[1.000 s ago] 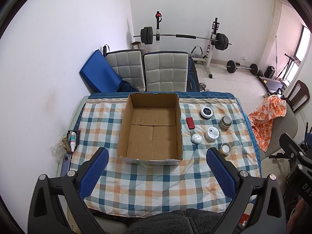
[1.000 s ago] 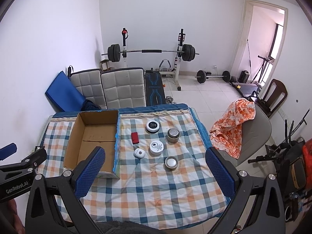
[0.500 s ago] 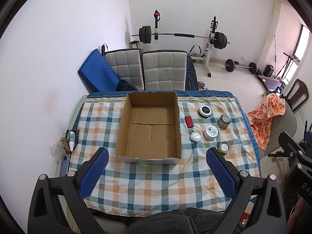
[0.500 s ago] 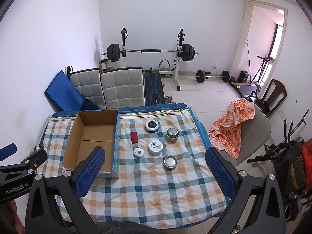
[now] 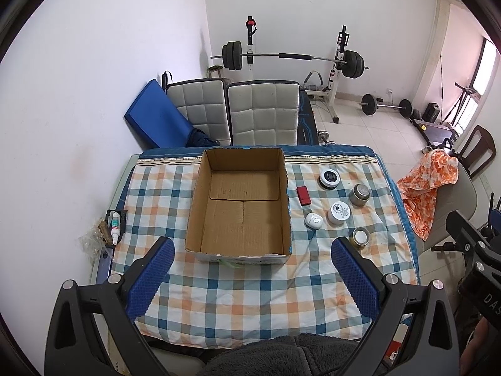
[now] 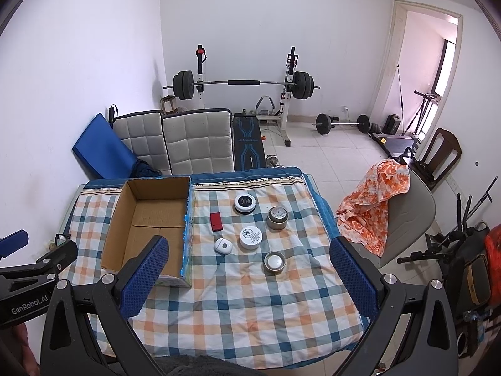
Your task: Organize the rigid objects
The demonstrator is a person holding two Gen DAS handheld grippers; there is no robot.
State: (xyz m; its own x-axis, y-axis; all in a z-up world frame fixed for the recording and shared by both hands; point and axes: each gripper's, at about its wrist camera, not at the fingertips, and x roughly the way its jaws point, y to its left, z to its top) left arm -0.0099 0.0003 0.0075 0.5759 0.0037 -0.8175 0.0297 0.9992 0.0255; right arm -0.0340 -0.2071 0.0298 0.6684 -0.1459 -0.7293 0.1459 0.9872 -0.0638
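Observation:
An open, empty cardboard box stands on the checked tablecloth. To its right lie a small red case, a white earbud-like case, a black-topped round tin, a white round jar and two metal cups. My left gripper is open and empty, high above the near table edge. My right gripper is open and empty, also held high.
Two padded chairs and a blue mat stand behind the table. A small bottle in a holder sits at the table's left edge. A chair with an orange cloth is to the right. Weight gear is at the back.
Both views have drifted slightly back and up, so the table looks a little smaller. Nothing on the table has moved.

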